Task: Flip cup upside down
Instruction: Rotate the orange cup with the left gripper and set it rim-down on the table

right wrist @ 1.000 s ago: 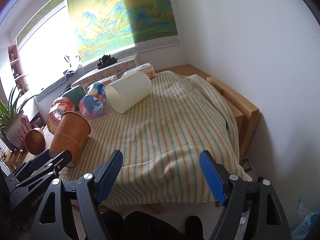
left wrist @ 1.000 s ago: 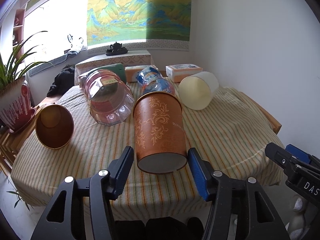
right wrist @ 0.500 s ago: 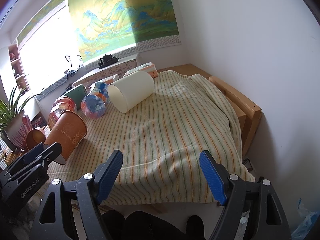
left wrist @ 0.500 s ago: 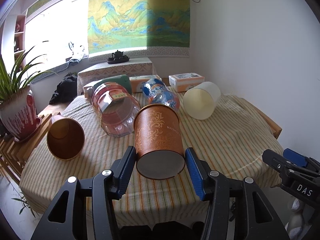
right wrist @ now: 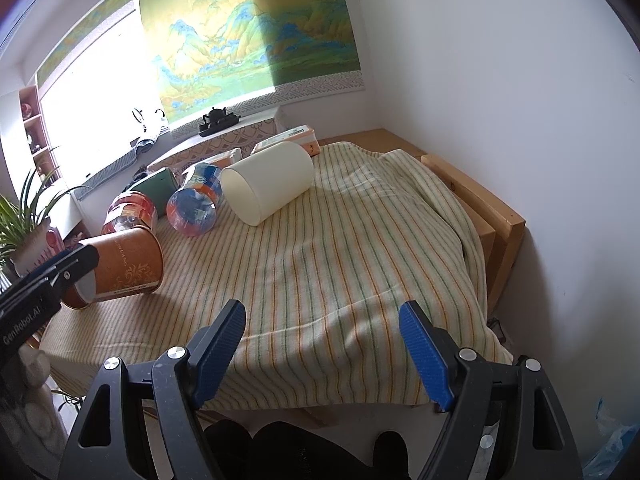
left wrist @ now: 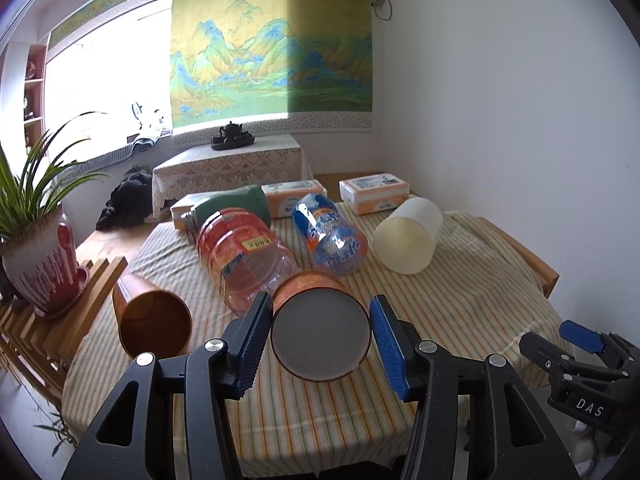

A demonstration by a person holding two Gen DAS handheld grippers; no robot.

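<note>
My left gripper point(left wrist: 320, 340) is shut on an orange patterned cup point(left wrist: 320, 342), its grey base facing the camera. In the right wrist view the same cup point(right wrist: 124, 268) is lifted and tipped on its side above the striped cloth point(right wrist: 340, 264), held by the left gripper point(right wrist: 60, 276). My right gripper point(right wrist: 322, 352) is open and empty over the near edge of the cloth. It also shows at the right of the left wrist view point(left wrist: 580, 352).
Lying on the cloth are a brown cup point(left wrist: 154, 320), a clear red-labelled jar point(left wrist: 244, 256), a blue bottle point(left wrist: 332, 236) and a cream cylinder point(left wrist: 408, 240). Boxes point(left wrist: 374, 192) stand at the back. A potted plant point(left wrist: 40, 256) stands left. A wooden frame edge point(right wrist: 492, 216) lies right.
The left gripper closed on the orange cup, lifted it off the cloth and tipped it until its base faces the camera. The right gripper stayed still.
</note>
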